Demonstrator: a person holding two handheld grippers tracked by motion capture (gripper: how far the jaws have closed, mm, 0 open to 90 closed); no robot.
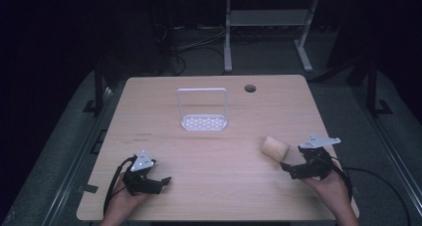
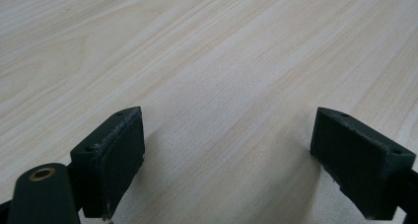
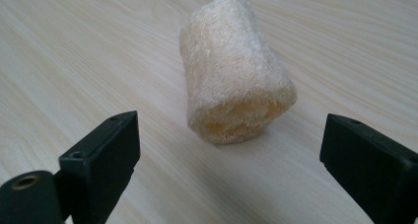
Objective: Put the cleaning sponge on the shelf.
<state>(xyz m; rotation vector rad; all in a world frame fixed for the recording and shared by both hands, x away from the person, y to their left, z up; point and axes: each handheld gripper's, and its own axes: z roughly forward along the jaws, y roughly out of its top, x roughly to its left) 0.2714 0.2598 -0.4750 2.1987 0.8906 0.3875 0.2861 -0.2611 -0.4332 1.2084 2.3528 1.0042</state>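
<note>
Near the right edge of the counter point(image 1: 209, 151), toward its front, a pale loofah sponge point(image 1: 274, 148) lies on its side on the light wood, a short fibrous cylinder with its open, holed end turned toward the right hand-held gripper point(image 1: 288, 169). That gripper sits just in front of the sponge, held by the person's right hand point(image 1: 332, 190) close to the front right corner; in the right gripper view its two black jaws stand spread wide with the sponge point(image 3: 235, 68) lying between and a little beyond them, touching neither. Toward the front left corner, the left hand-held gripper point(image 1: 158, 182) rests low over the counter in the person's left hand point(image 1: 122, 203), pointing to the right along the front edge. In the left gripper view its jaws are likewise spread apart, with bare wood grain between them. Toward the back edge, about midway across, a white wire rack point(image 1: 203, 111) stands upright, with a perforated base and a tall looped frame. A small round hole point(image 1: 250, 88) is cut in the counter near the back edge, to the right of the rack.
</note>
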